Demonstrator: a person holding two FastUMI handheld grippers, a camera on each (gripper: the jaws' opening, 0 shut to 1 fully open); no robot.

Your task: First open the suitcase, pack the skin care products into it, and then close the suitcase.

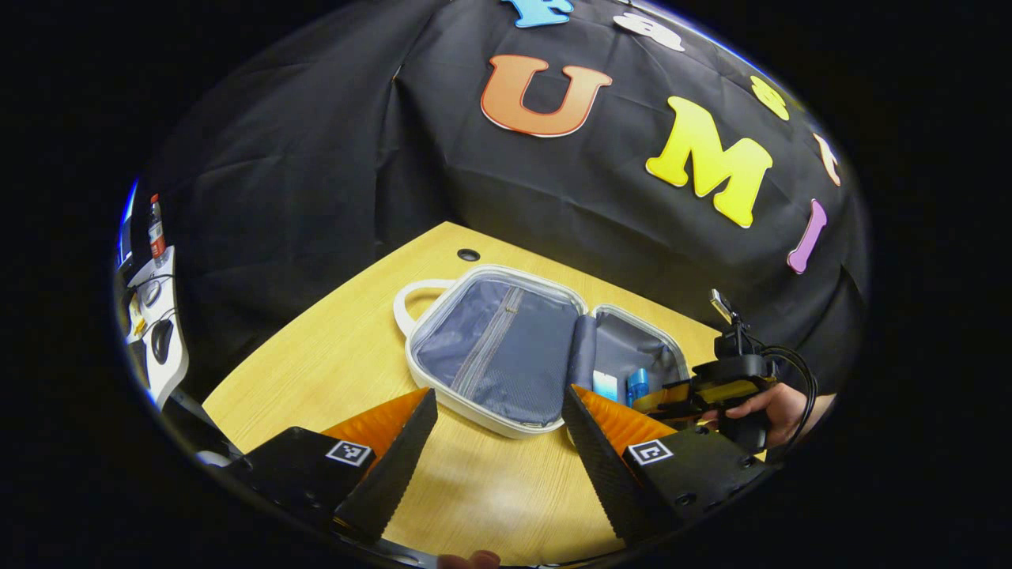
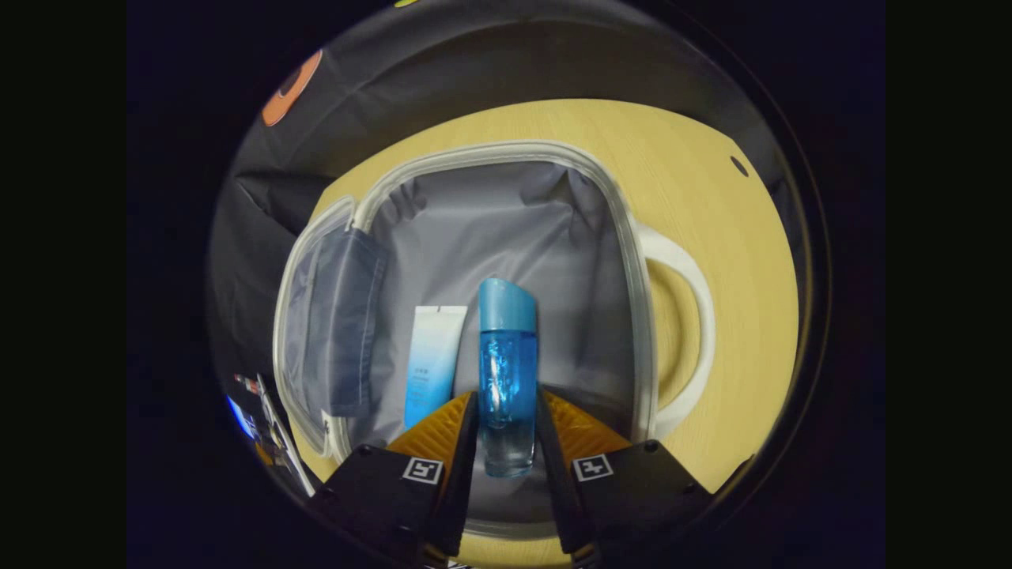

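Right gripper (image 2: 506, 442): fingers closed to a narrow gap on a blue bottle (image 2: 506, 371), both pressing its lower sides; the bottle runs from between the tips toward 12 o'clock, cap farthest out. Right gripper view looks down into one half of the open suitcase (image 2: 632, 261), lined in grey. A white-and-blue tube (image 2: 431, 363) lies on the lining just beside the bottle, at its 9 o'clock, roughly parallel to it. The white handle (image 2: 696, 316) curves out at 3 o'clock; the folded lid lining stands at 9 o'clock.

Left gripper (image 1: 498, 427): fingers spread wide, holding nothing, hovering over the wooden table (image 1: 316, 356) near the suitcase's near edge. Left gripper view shows both halves of the suitcase (image 1: 443, 387) lying flat: the zip-pocket half straight ahead at 12 o'clock, the second half at 1 o'clock. In that second half the tube (image 1: 606, 385) and bottle (image 1: 637, 385) appear as small shapes, side by side. At 3 o'clock a hand (image 1: 771, 411) holds the right gripper (image 1: 664, 399), its tips reaching over the second half's rim. A side desk (image 1: 158, 332) with small items sits at 9 o'clock.
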